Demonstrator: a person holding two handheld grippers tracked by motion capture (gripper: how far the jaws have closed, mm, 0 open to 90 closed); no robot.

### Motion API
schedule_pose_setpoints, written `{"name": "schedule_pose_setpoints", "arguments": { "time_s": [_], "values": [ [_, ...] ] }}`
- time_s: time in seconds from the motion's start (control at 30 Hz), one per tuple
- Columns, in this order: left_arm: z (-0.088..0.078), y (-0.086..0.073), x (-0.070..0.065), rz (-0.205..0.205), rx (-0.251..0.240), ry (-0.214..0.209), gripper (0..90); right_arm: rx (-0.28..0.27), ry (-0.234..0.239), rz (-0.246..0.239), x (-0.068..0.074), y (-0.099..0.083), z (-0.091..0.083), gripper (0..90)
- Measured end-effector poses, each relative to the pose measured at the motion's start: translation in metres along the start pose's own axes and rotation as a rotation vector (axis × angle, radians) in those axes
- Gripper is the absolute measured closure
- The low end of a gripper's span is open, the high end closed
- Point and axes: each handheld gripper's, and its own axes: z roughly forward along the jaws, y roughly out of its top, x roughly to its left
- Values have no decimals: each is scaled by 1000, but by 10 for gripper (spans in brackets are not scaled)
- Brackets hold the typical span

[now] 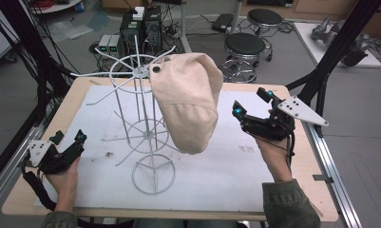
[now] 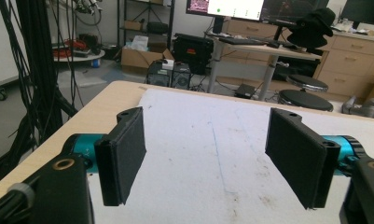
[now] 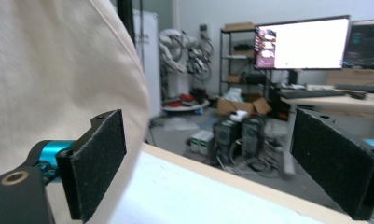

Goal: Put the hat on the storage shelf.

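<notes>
The beige cap (image 1: 188,102) hangs on the white wire rack (image 1: 147,137), draped over one of the upper arms with its brim pointing down toward the white mat (image 1: 226,171) — and it hangs there with neither tool on it. The right gripper (image 1: 252,107) sits just to the cap's right, raised above the table, jaws spread wide with nothing between the pads; in the right gripper view the cap's (image 3: 49,93) fabric looms large beside the near jaw, but whether it brushes the pad is hard to say. Over on the near left corner of the table, the left gripper (image 1: 69,137) is held low in the person's hand, well apart from the rack, and the left gripper view (image 2: 208,163) shows its jaws standing wide open over bare mat (image 2: 208,140) — empty too.
</notes>
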Motion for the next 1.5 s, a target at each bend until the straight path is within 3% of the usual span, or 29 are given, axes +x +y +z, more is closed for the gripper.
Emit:
{"name": "schedule_pose_setpoints", "arguments": {
  "time_s": [0.1, 0.23, 0.43, 0.53, 0.77, 1.07, 1.23, 1.37, 1.5],
  "values": [
    [-1, 0, 0, 0, 1, 1, 287, 2, -34, 15, -3, -2, -8, 95],
    [-1, 1, -1, -3, -1, -3, 287, 10, -84, 1, -6, -7, -18, 96],
    [-2, 1, -1, -6, -2, -2, 286, 26, -200, 19, -13, -18, -29, 95],
    [-3, 1, -1, -6, -8, 0, 287, 38, -236, 21, -15, -23, -34, 96],
    [-4, 1, 0, 0, -11, 5, 286, 72, -301, 37, -16, -37, -47, 95],
    [-5, 0, 0, 14, -4, 8, 284, 69, -377, 36, -22, -56, -71, 96],
    [-6, -1, -2, 20, -4, 1, 283, 95, -407, 40, -25, -70, -77, 96],
    [-7, -1, -1, 23, 0, -1, 283, 116, -434, 83, -29, -84, -79, 96],
    [-9, -2, 2, 13, -1, 3, 282, 132, -469, 90, -33, -100, -78, 96]
  ]
}}
